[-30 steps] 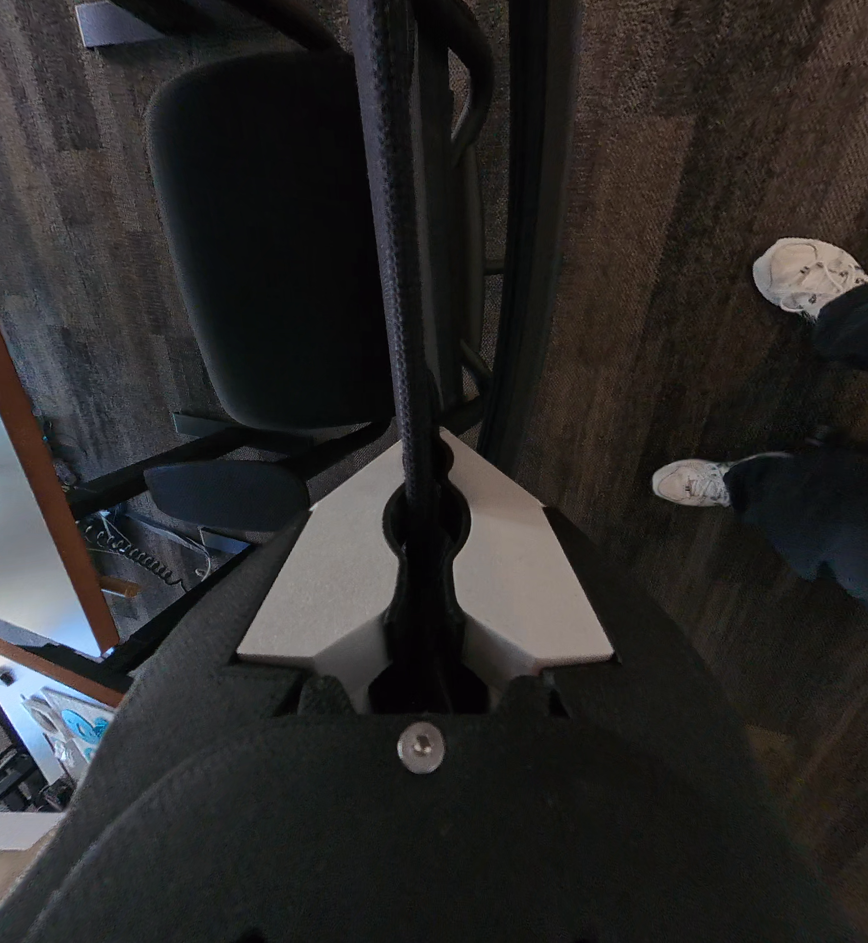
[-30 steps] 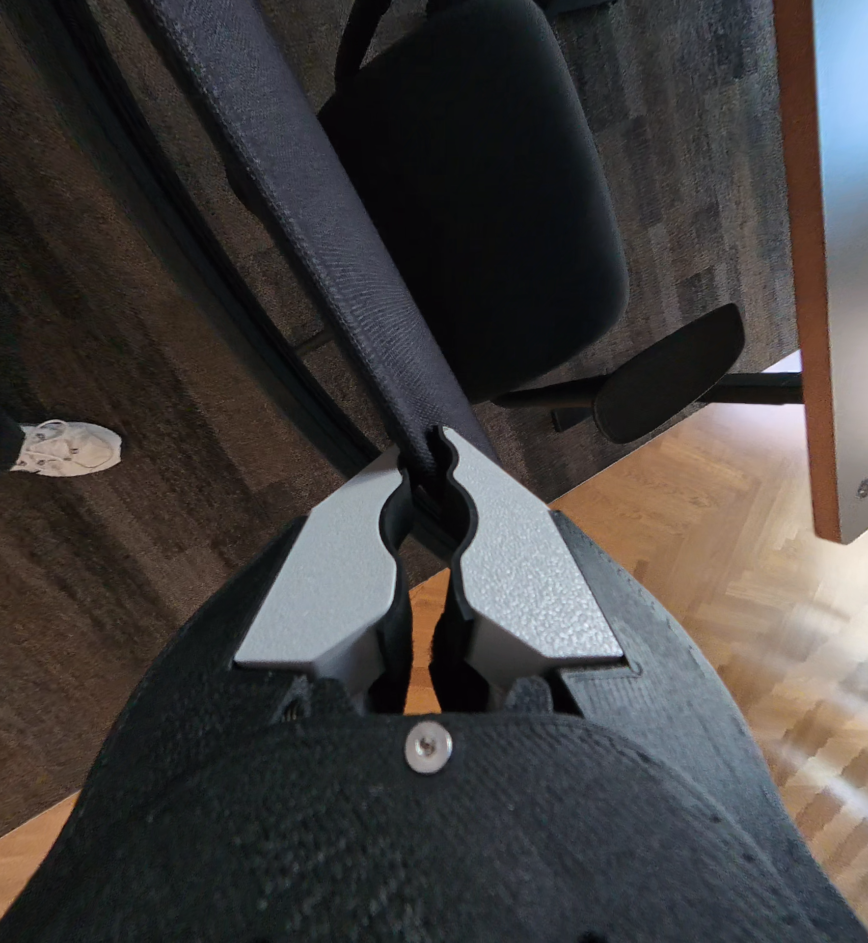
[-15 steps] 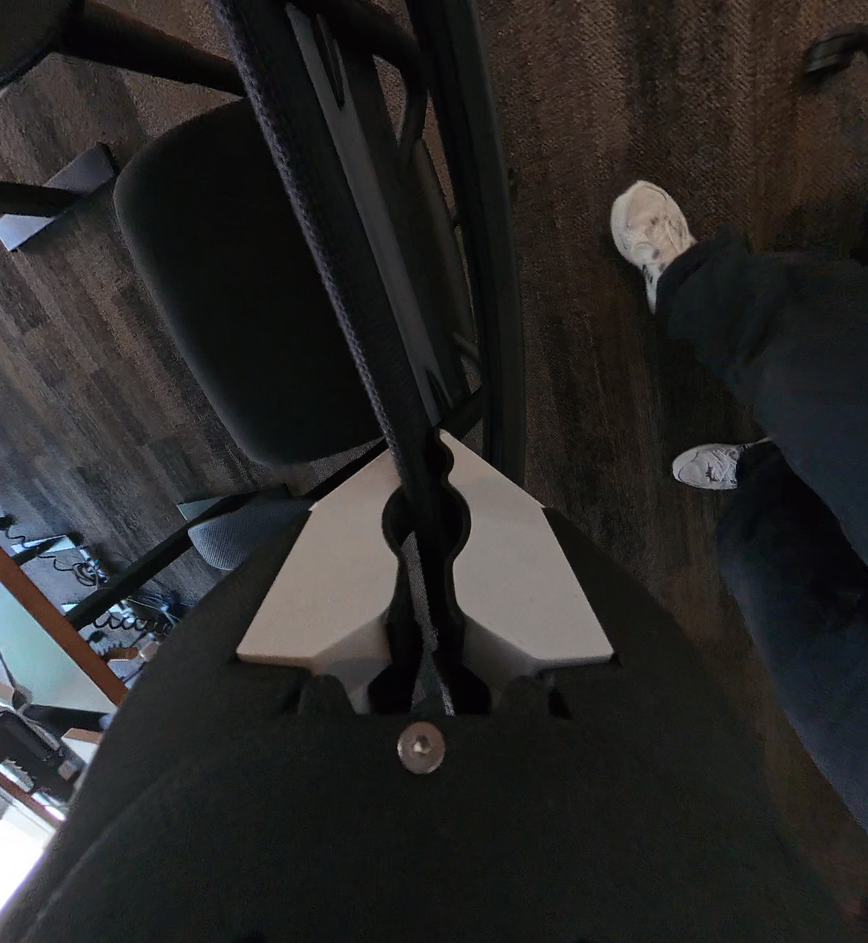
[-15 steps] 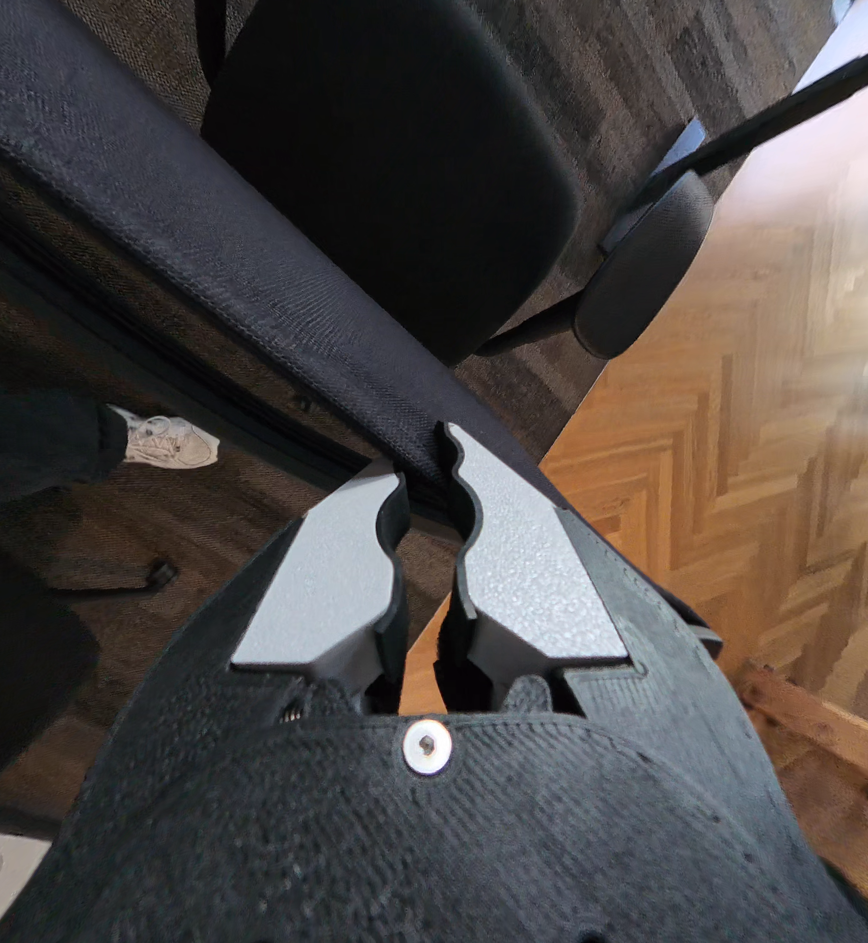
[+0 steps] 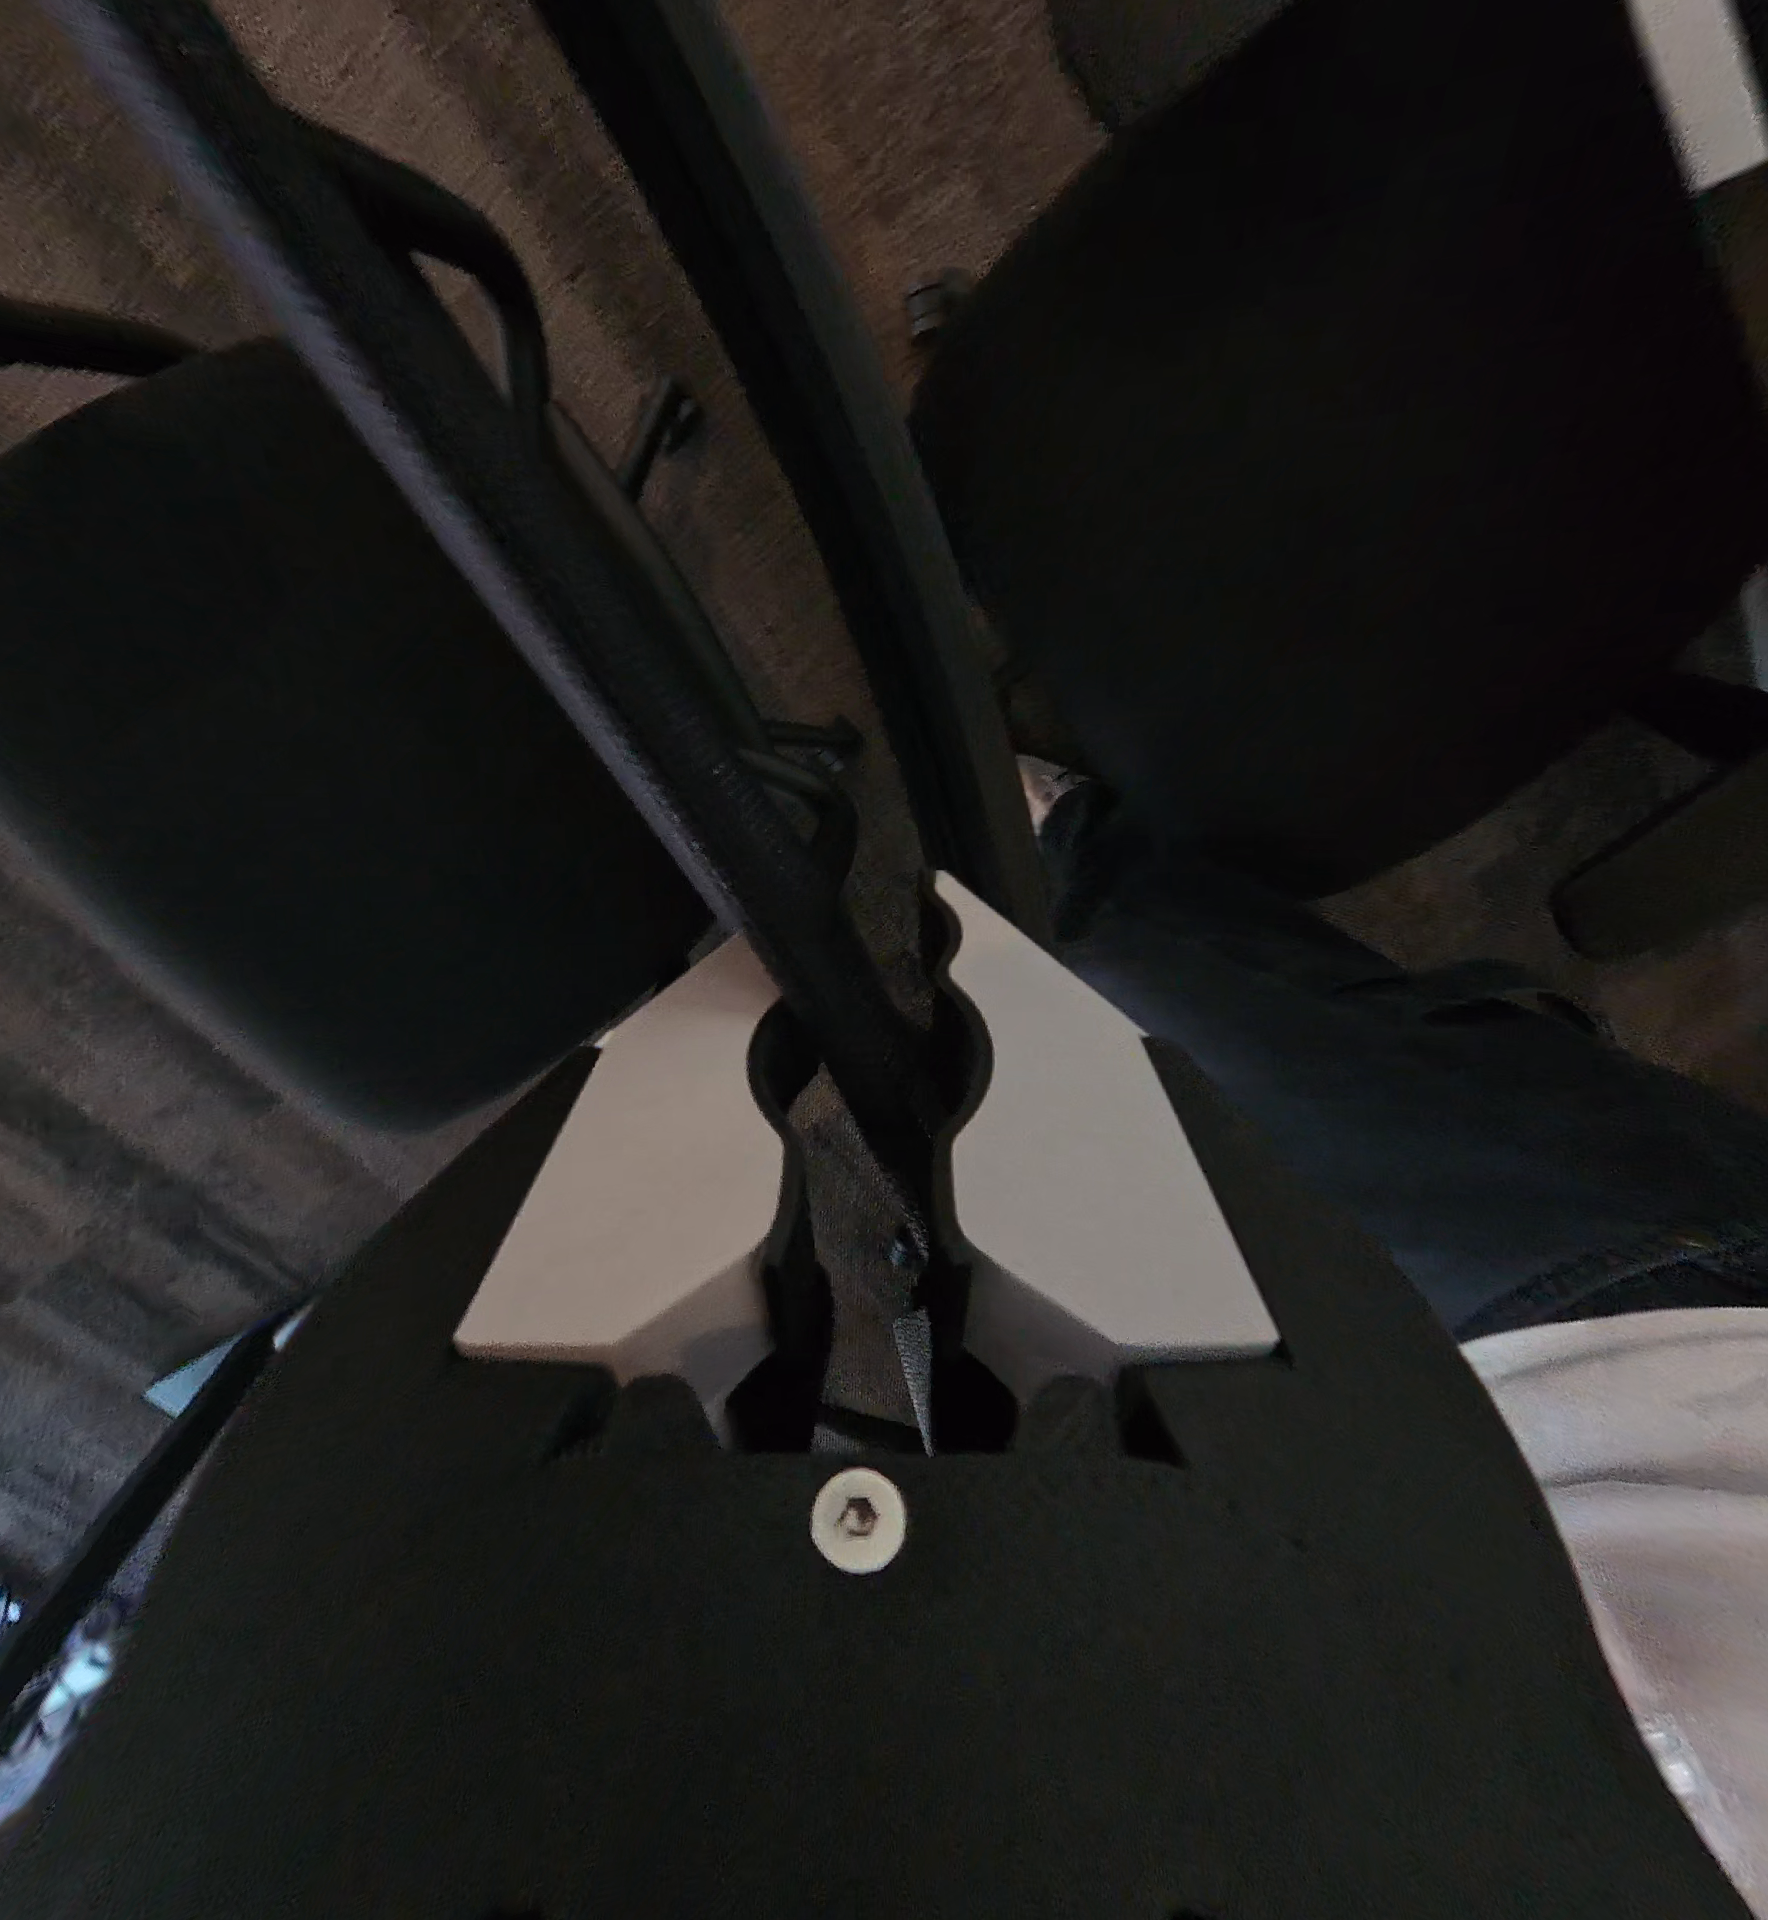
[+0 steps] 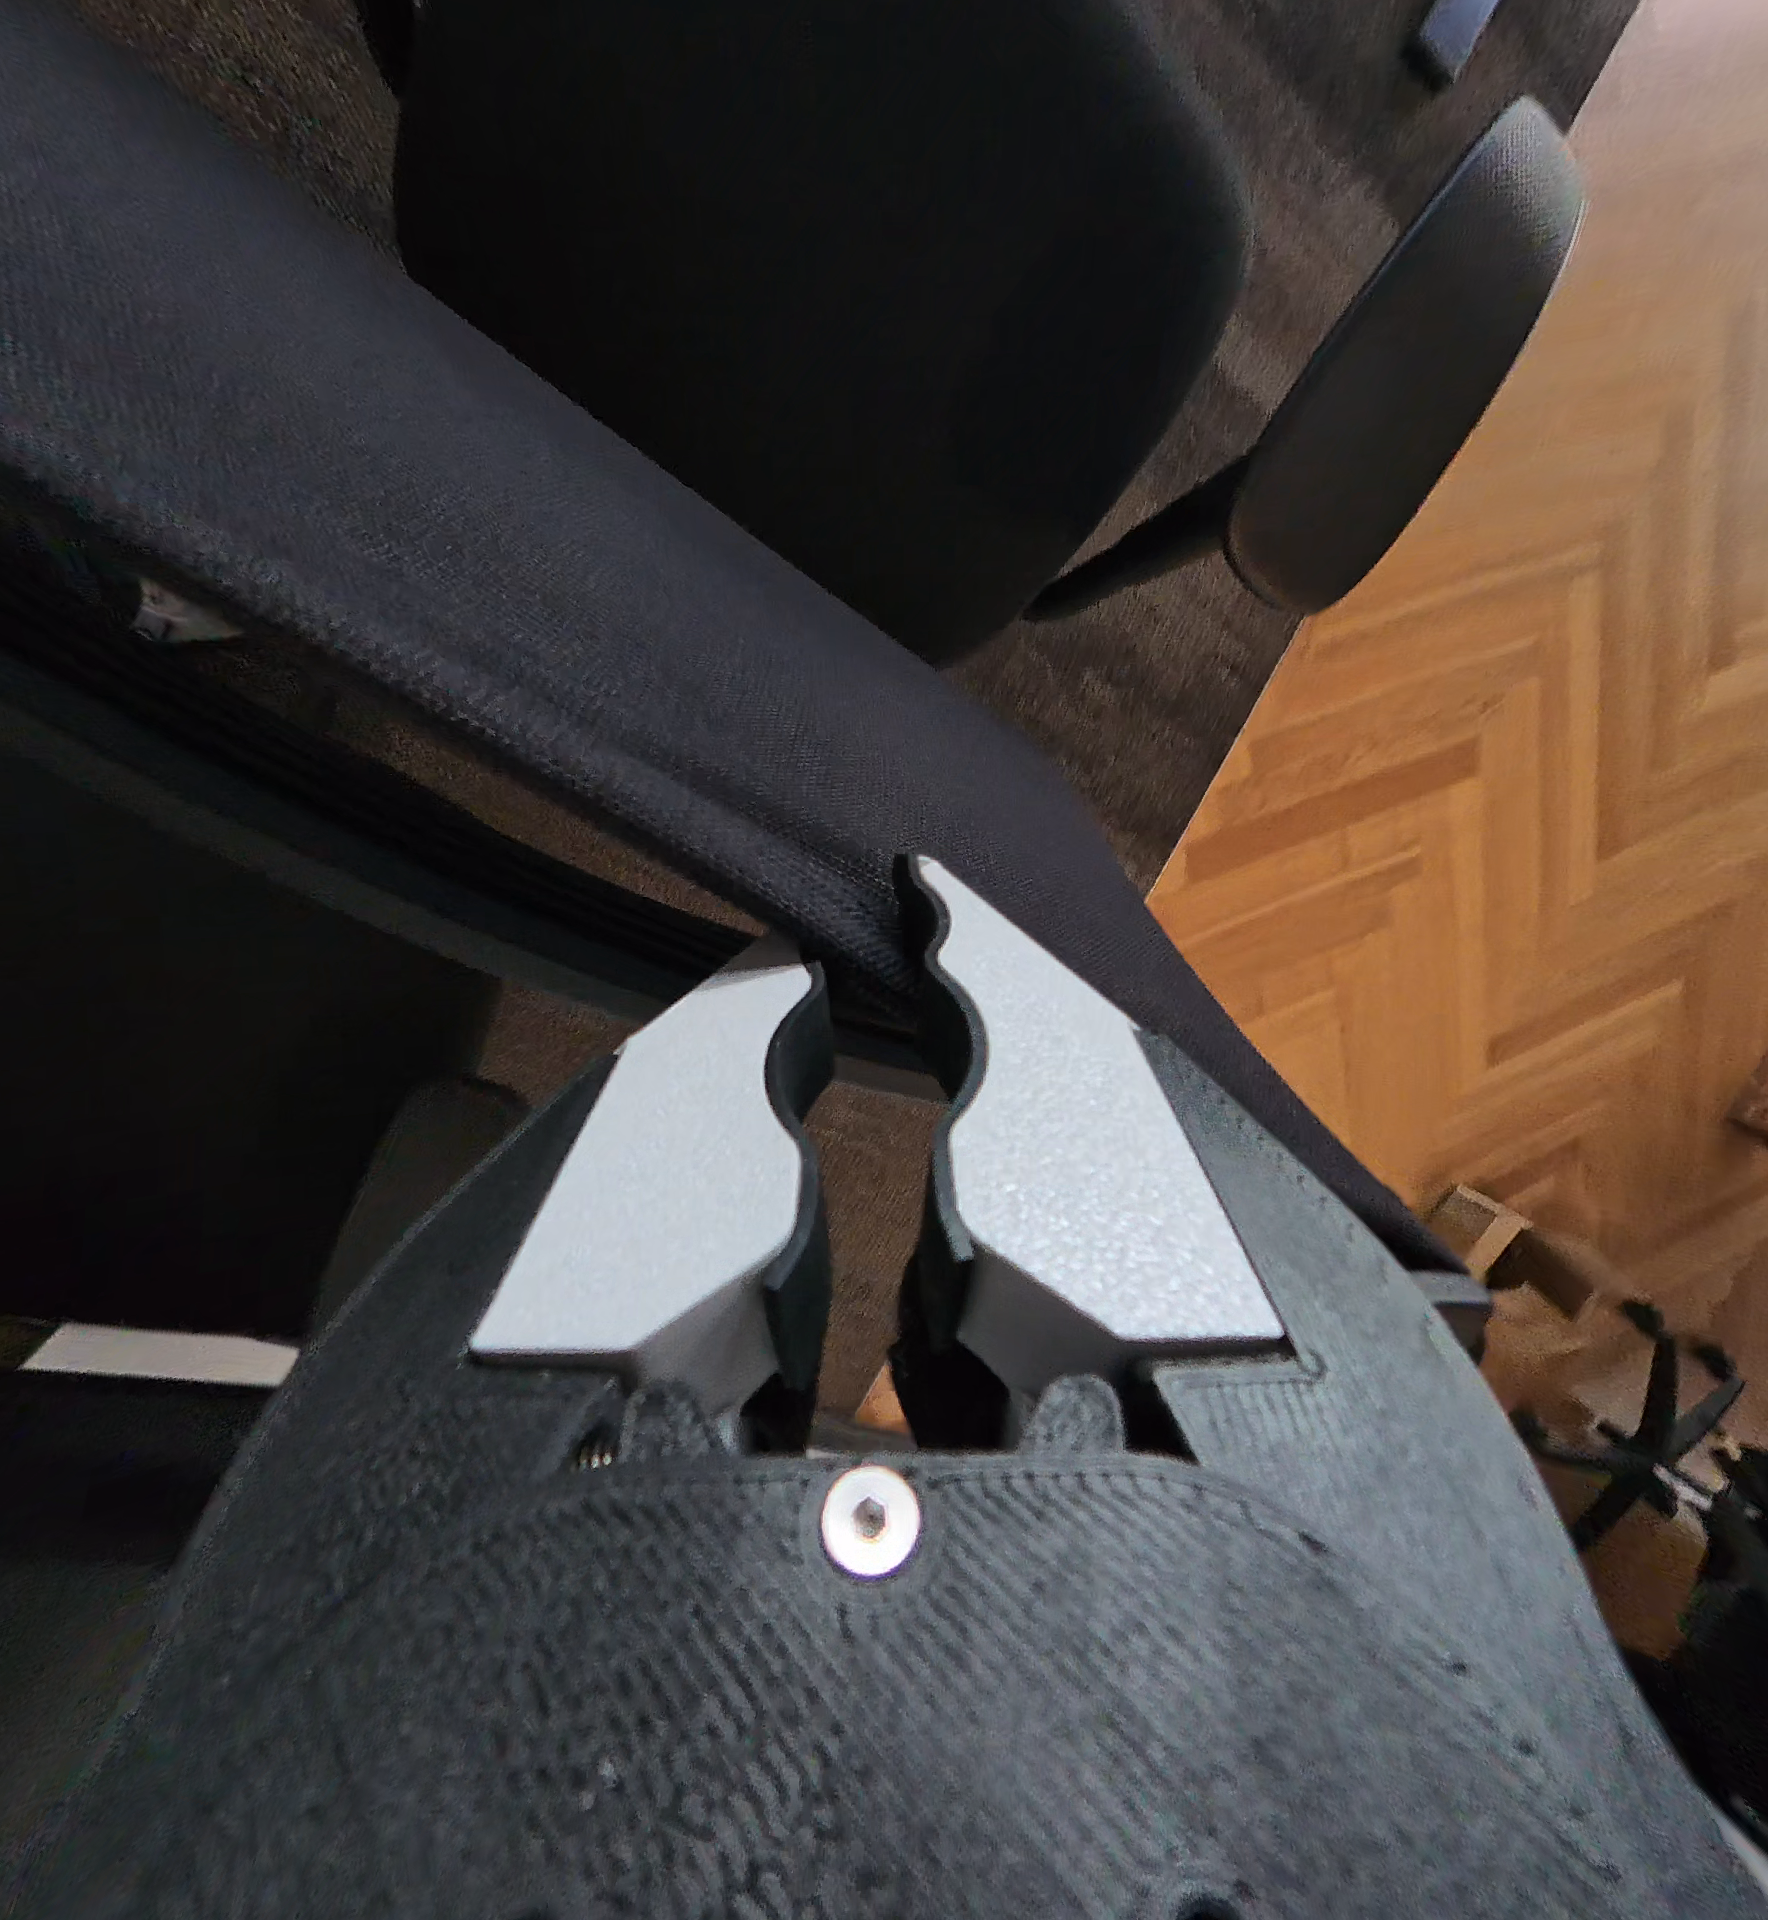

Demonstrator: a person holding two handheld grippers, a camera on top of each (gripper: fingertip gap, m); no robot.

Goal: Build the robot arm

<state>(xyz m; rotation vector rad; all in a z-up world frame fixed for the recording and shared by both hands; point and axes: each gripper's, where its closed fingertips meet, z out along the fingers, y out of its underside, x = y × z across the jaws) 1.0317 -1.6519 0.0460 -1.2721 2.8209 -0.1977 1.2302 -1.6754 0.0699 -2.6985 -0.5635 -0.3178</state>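
Both grippers are at a black office chair. My left gripper [image 5: 852, 940] is shut on the ribbed black edge of the chair backrest [image 5: 755, 810], which runs diagonally through the jaws; grey fabric with a small screw shows between the fingers. The chair seat [image 5: 236, 727] lies to the left below. My right gripper [image 6: 859, 925] is closed on the stitched top rim of the backrest [image 6: 444, 520], which fills the jaws at the tips; floor shows through the gap lower down. The seat [image 6: 807, 260] and an armrest [image 6: 1410, 364] lie beyond.
A second black chair seat [image 5: 1327, 468] is at the upper right of the left wrist view. A person's dark trouser leg [image 5: 1482, 1091] and a pale garment [image 5: 1690, 1558] are close on the right. Dark carpet [image 5: 80, 1195] meets a wooden herringbone surface [image 6: 1534, 727]. A chair base with castors [image 6: 1669, 1455] stands at the right. Some 20 cm of space lies between my two pairs of fingers.
Both views have swung round with the chair. The right jaws stand wider than one second ago and the backrest fills more of that view. The left grip is unchanged; a second chair came into view.
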